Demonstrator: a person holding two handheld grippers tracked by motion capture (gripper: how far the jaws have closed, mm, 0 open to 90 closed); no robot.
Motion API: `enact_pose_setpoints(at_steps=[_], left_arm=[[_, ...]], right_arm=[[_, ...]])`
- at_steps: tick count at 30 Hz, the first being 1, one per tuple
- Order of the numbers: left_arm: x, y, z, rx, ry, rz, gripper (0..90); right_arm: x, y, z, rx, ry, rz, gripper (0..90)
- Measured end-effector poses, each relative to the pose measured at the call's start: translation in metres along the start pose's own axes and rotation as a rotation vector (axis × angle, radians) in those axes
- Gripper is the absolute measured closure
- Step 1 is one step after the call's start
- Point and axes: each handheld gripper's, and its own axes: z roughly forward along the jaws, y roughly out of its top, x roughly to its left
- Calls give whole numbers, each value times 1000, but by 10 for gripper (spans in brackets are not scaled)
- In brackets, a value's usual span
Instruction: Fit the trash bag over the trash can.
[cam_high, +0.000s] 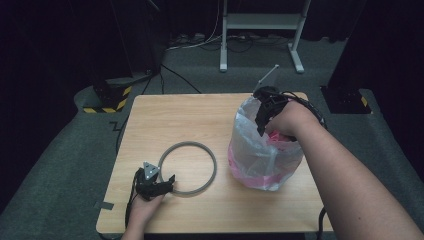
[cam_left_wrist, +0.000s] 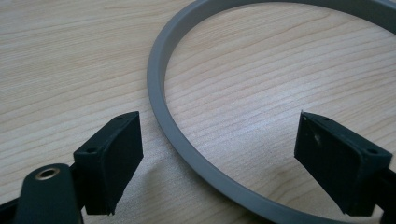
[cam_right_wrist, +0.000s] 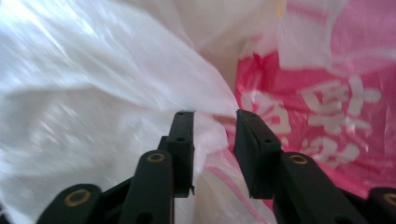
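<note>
A grey ring lies flat on the wooden table, left of centre. My left gripper rests at its near-left edge, open, and in the left gripper view the ring's rim runs between the wide-apart jaws of the left gripper without touching the pads. At the right stands a white and pink plastic bag, mouth up. My right gripper reaches down into its mouth. In the right gripper view the right gripper has its jaws close together, a fold of the white film lying in the gap, pink printed film beside it.
A white metal stand with cables is on the carpet beyond the table. A black-and-yellow striped base sits at the far left corner and a dark base at the far right. A grey tape strip marks the front left corner.
</note>
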Motion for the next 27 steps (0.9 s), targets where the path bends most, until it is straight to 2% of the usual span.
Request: enact_pose_setpoints(at_steps=[4, 6, 9, 12, 14, 17, 20, 22, 24, 27], left_arm=[[1, 0, 0, -6, 1, -5, 154], [1, 0, 0, -3, -1, -5, 154], [1, 0, 0, -7, -4, -6, 154], [2, 0, 0, -6, -5, -13, 153], [2, 0, 0, -2, -6, -8, 154], [2, 0, 0, 0, -6, -8, 153], [2, 0, 0, -2, -5, -6, 154], [2, 0, 0, -1, -4, -3, 153], [1, 0, 0, -3, -4, -6, 154], [1, 1, 1, -2, -6, -11, 154]], right_arm=[[8, 6, -3, -5, 5, -15, 649], [10, 8, 13, 27, -3, -19, 652], [6, 9, 49, 89, -29, -15, 661], [6, 9, 57, 102, -7, -7, 648], [6, 8, 49, 85, -9, -17, 623], [5, 6, 21, 33, -10, -9, 610], [-4, 1, -9, -16, -50, 20, 619], [-13, -4, -22, -30, -83, 46, 626], [-23, -9, -23, -20, -104, 86, 610], [-36, -14, 0, 30, -93, 141, 557]])
